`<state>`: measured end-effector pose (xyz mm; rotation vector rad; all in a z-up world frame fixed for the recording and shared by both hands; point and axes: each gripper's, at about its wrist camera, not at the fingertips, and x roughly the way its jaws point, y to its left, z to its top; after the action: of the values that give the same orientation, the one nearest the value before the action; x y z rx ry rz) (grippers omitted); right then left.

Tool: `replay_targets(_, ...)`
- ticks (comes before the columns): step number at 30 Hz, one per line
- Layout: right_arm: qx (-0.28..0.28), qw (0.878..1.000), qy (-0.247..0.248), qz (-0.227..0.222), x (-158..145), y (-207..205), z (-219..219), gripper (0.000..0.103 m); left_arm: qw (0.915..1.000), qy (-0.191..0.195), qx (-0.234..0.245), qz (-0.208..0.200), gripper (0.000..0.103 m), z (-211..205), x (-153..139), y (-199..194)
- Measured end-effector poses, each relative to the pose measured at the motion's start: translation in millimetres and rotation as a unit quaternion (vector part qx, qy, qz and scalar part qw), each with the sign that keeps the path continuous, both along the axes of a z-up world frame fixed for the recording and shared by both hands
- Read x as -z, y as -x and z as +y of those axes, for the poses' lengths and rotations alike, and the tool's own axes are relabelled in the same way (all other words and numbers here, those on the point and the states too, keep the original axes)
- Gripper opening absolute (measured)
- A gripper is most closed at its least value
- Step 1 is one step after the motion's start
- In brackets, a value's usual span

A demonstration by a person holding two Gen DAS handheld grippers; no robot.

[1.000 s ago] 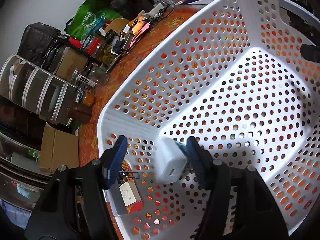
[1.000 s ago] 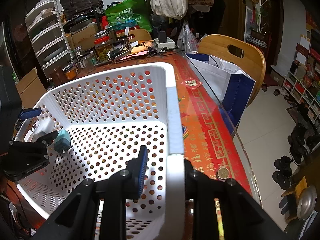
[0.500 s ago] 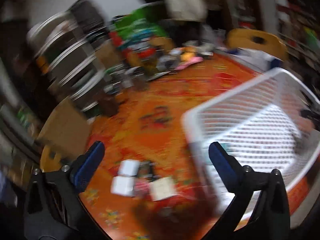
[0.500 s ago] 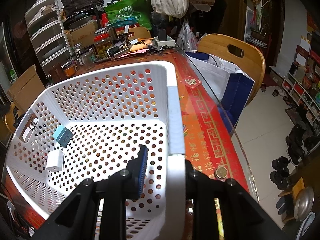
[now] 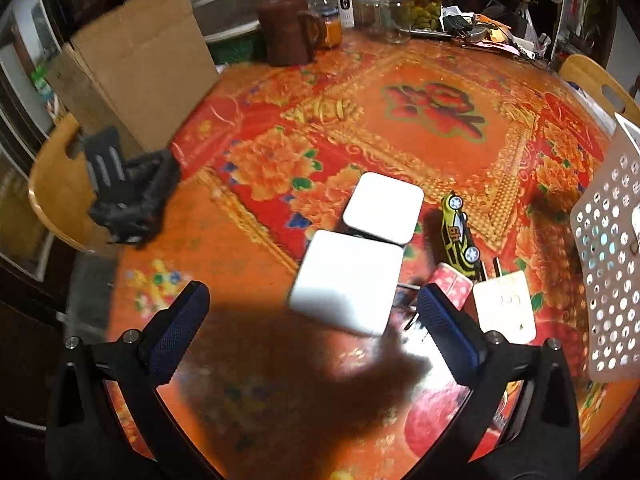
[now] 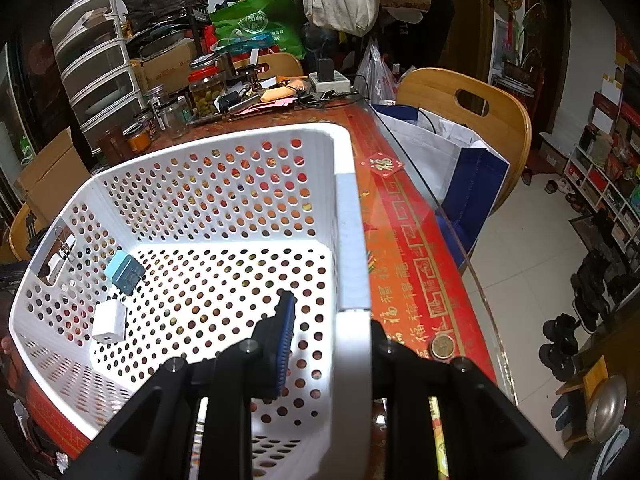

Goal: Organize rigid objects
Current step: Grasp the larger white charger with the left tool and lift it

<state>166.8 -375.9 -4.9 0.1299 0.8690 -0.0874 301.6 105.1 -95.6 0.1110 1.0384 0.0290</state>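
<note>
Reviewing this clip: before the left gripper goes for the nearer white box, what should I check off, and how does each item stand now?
1. Left gripper open, nothing between its fingers: ok.
2. Nearer white box lined up between the fingers: ok, though blurred.
3. Box clear of the second white box: not ok, they look touching.
4. Right gripper shut on the white basket rim: ok.
5. Free floor space in the basket beside the teal charger and white charger: ok.

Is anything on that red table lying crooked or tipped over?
Yes: the yellow toy car lies on its side, wheels showing, beside the two white boxes. In the white basket, the teal charger leans against the wall instead of lying flat.
</note>
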Motion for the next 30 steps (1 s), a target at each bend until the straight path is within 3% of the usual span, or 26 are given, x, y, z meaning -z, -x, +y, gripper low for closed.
replay_targets(5, 0.002, 1.000, 0.002, 0.001, 0, 0, 0, 0.022, 0.9994, 0.015, -0.029, 0.012, 0.103, 4, 15, -18)
replay_targets(9, 0.002, 1.000, 0.005, 0.002, 0, 0, 1, 0.022, 0.9967, 0.056, -0.053, 0.024, 0.103, 15, 26, -28)
replay_targets(28, 0.001, 1.000, 0.005, 0.002, 0, 0, 1, 0.022, 0.9915, 0.085, -0.097, 0.018, 0.103, 16, 36, -25)
replay_targets(30, 0.001, 1.000, 0.006, 0.002, 0, 0, 1, 0.022, 0.9909, 0.090, -0.098, 0.018, 0.099, 16, 38, -25)
